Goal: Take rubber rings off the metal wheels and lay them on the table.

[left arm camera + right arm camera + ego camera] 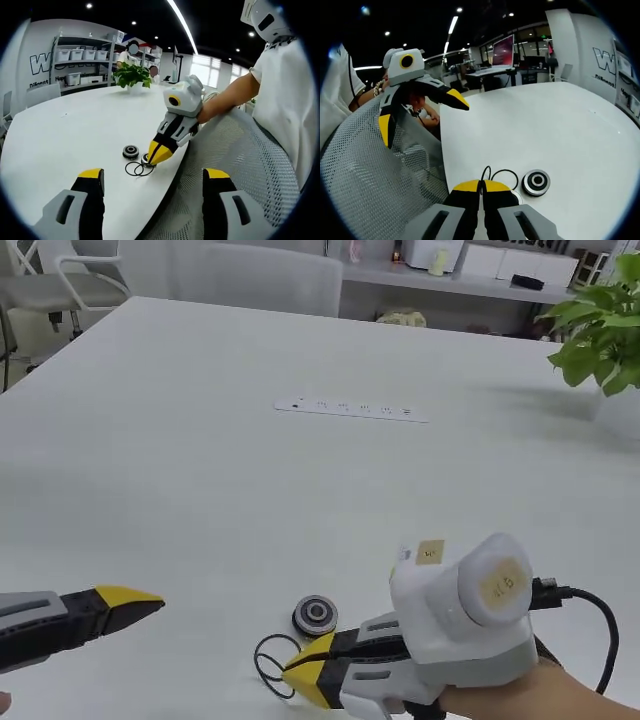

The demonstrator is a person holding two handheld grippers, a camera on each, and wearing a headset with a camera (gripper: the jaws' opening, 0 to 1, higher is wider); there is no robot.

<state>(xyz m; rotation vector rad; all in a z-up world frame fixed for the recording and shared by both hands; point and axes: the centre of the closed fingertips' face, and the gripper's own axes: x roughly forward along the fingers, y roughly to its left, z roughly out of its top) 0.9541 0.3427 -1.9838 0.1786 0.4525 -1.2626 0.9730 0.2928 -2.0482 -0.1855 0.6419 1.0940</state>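
Near edge of tabletop [200, 490], 6 o'clock side in the head view: one metal wheel [315, 615], lying flat, with no ring round it that I can see.
Rings [270, 660]: thin black loops lying flat on the tabletop at 8 o'clock of the wheel, just beside it; two overlapping loops in the left gripper view.
Right gripper [305, 670]: enters from 4 o'clock, jaws together, yellow tips down at the rings; whether a ring is pinched between them cannot be told.
Left gripper [130, 602]: at 9 o'clock of the wheel and well apart from it, jaws wide apart, holding nothing.
Power strip [350, 408]: flat and white, far out at 12 o'clock on the tabletop.
Pot [134, 88]: white, at the far edge of the tabletop, holding a leafy green plant [600, 330].
Bins [75, 54]: pale boxes in a row on a wall shelf, seen in the left gripper view; contents cannot be told.
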